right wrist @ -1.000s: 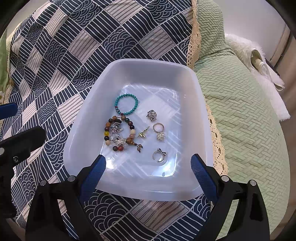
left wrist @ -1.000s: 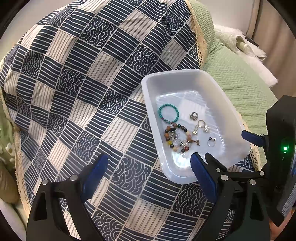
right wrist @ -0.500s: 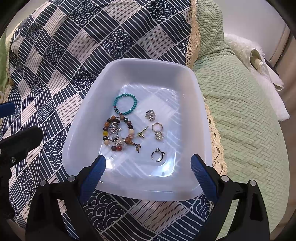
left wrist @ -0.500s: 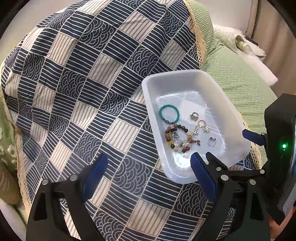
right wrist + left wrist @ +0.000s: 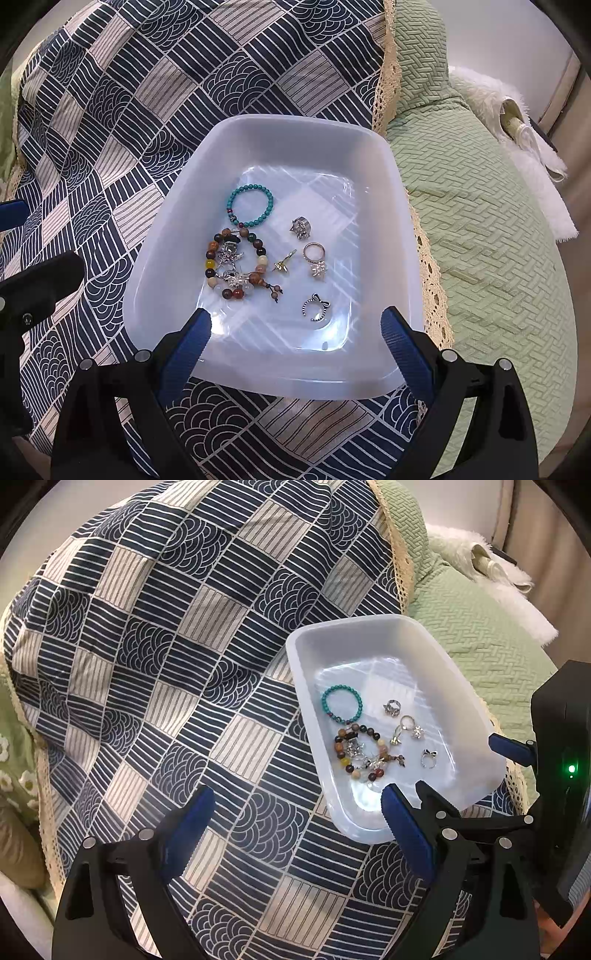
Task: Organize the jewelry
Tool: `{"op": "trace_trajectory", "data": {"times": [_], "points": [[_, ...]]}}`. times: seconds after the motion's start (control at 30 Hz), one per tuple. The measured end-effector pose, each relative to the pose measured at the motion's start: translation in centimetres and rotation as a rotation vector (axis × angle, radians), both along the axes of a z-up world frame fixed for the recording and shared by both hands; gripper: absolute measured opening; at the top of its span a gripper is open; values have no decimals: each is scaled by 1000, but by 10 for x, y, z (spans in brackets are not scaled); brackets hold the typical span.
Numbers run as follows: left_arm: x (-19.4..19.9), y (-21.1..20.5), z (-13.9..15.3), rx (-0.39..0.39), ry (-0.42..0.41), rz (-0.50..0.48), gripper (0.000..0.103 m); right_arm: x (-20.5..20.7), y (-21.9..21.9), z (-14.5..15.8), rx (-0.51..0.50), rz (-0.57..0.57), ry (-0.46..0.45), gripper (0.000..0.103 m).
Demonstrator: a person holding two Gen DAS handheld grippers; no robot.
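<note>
Fingers of your left gripper (image 5: 295,827) stand wide apart and hold nothing; in the left wrist view they hang over the patterned cloth (image 5: 177,672), with the right-hand pad overlapping the near corner of the white tray (image 5: 454,686). The tray sits on the cloth, its far side next to the green quilt (image 5: 480,635). Inside lie a turquoise bracelet (image 5: 341,705), a mixed-bead bracelet (image 5: 360,753) touching it, and several small rings to the right. Your right gripper shows at the frame's right edge, just beside the tray.

Right wrist view: fingers of the right gripper (image 5: 295,338) are also spread wide and empty, straddling the tray's near rim (image 5: 280,380). The turquoise bracelet (image 5: 250,206) lies nearest the far wall; the mixed-bead bracelet (image 5: 236,264) has metal charms lying tangled inside its loop. A bow ring (image 5: 316,306) sits apart, closest to the fingers; a flower ring (image 5: 316,258), a gold charm (image 5: 283,264) and a silver ring (image 5: 301,228) lie between.

Risks, judged: the tray is light and rests on soft bedding, so a downward push may tip or slide it. Rings are small and smooth; a pinch may flick one out. Lifting the mixed-bead bracelet may drag the charms along.
</note>
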State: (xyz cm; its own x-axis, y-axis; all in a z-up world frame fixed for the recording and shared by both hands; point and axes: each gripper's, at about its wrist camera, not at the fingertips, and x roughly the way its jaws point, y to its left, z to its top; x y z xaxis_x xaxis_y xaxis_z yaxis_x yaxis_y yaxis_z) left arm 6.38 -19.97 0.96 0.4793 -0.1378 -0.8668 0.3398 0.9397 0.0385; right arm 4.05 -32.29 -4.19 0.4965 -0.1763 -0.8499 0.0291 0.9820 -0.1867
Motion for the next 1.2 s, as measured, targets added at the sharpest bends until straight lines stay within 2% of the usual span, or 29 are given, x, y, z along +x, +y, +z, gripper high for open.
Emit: {"op": "trace_trajectory", "data": {"times": [0.87, 1.07, 1.2], "points": [[1, 0, -3, 9, 12, 6, 87, 0, -1, 0, 0, -1, 0, 92], [1, 0, -2, 21, -6, 17, 87, 1, -1, 0, 0, 2, 1, 92], [3, 2, -2, -3, 16, 12, 87, 1, -1, 1, 0, 1, 0, 92]]}}
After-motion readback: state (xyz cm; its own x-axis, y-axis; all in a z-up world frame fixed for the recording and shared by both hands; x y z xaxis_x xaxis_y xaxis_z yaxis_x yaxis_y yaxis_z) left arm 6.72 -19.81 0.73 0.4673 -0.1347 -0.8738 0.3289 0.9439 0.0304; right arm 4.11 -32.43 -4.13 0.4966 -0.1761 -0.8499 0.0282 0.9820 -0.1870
